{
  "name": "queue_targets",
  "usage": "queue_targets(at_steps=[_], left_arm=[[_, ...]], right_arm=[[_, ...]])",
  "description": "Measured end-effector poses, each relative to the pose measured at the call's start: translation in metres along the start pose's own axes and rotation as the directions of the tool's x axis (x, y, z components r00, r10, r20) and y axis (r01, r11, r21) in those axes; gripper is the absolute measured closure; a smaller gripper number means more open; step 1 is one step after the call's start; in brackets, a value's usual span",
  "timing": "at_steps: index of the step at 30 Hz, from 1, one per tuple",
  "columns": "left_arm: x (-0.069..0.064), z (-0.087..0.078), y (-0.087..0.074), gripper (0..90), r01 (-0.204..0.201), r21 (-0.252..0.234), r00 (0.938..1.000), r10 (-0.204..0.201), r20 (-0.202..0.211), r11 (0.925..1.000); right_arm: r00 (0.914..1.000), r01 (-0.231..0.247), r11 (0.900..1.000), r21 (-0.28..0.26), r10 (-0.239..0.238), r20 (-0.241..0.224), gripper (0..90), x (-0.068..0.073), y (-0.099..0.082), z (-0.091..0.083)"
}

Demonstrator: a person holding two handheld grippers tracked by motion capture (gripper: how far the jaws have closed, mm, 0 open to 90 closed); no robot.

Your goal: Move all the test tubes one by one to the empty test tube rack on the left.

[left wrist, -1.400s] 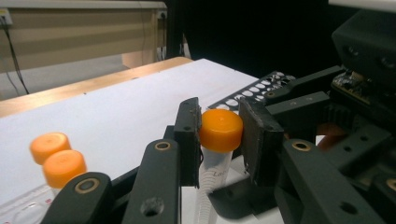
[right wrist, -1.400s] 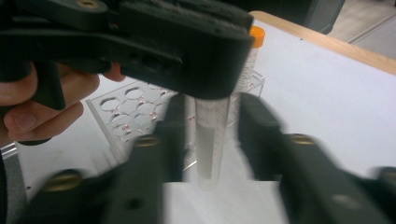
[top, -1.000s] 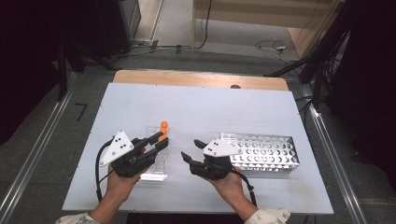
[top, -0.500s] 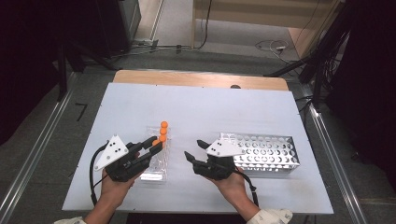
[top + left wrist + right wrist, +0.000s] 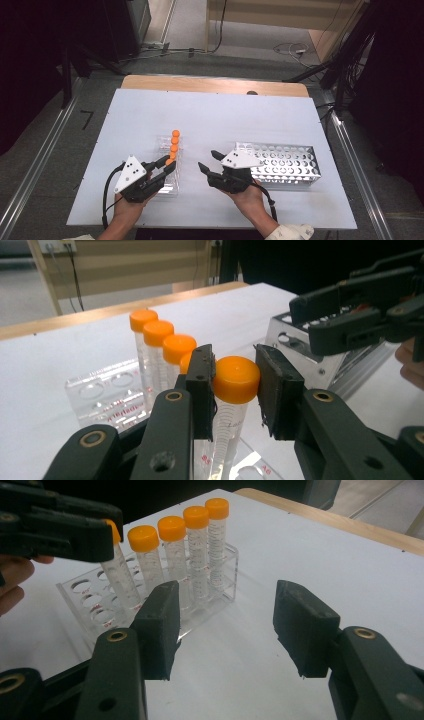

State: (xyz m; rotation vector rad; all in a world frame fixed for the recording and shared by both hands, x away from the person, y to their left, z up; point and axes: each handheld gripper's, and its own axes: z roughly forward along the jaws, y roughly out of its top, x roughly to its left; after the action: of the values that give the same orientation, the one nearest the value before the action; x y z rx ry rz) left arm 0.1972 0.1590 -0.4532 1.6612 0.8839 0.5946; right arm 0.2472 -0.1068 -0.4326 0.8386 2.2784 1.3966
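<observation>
Left tongs [image 5: 235, 385] closed on nearest tube's cap [image 5: 236, 380], tube in clear rack [image 5: 167, 167], bench left-centre. Right tongs [image 5: 225, 625] wide, empty. Prob. pick step; next: lift straight up, carry to metal rack [image 5: 285, 162].

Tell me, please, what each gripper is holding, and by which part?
Left gripper clamps the nearest tube by its orange cap; right gripper holds nothing.

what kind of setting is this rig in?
Probably a lab-style recording bench: a white table holding a clear rack of orange-capped tubes and a perforated metal rack, with cables on the floor beyond.
</observation>
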Motion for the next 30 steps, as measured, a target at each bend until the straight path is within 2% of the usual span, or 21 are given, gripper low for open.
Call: queue_targets(at_steps=[6, 10, 16, 24, 27, 30], left_arm=[[-0.001, 0.004, -0.003, 68.0, -0.003, 0.020, 1.0000, 0.003, -0.006, 0.9998], [-0.002, 0.004, -0.003, 65.1, -0.009, 0.015, 1.0000, 0.009, -0.001, 0.9998], [-0.001, 0.000, 0.001, 52.4, 0.007, -0.017, 1.0000, -0.007, 0.000, 0.9998], [0.002, -0.007, 0.007, 35.4, 0.043, -0.074, 0.9970, -0.047, -0.061, 0.9963], [0.004, -0.007, 0.007, 30.8, 0.046, -0.075, 0.9948, -0.052, -0.088, 0.9961], [0.006, -0.008, 0.007, 26.5, 0.052, -0.074, 0.9898, -0.062, -0.128, 0.9959]], right_arm=[[1.0000, -0.003, 1.0000, 0.000, 0.003, 0.000, 42.9, -0.001, 0.000, 0.000], [1.0000, -0.005, 1.0000, 0.002, 0.005, 0.000, 42.9, -0.001, -0.001, 0.000], [1.0000, -0.003, 1.0000, -0.004, 0.003, 0.000, 42.5, -0.001, 0.000, 0.000], [0.9996, -0.017, 0.9997, -0.016, 0.017, 0.021, 41.5, -0.008, -0.001, -0.005], [0.9992, -0.018, 0.9996, -0.020, 0.019, 0.034, 40.2, -0.014, -0.003, -0.007], [0.9982, -0.027, 0.9994, -0.019, 0.028, 0.053, 37.0, -0.019, -0.005, -0.011]])
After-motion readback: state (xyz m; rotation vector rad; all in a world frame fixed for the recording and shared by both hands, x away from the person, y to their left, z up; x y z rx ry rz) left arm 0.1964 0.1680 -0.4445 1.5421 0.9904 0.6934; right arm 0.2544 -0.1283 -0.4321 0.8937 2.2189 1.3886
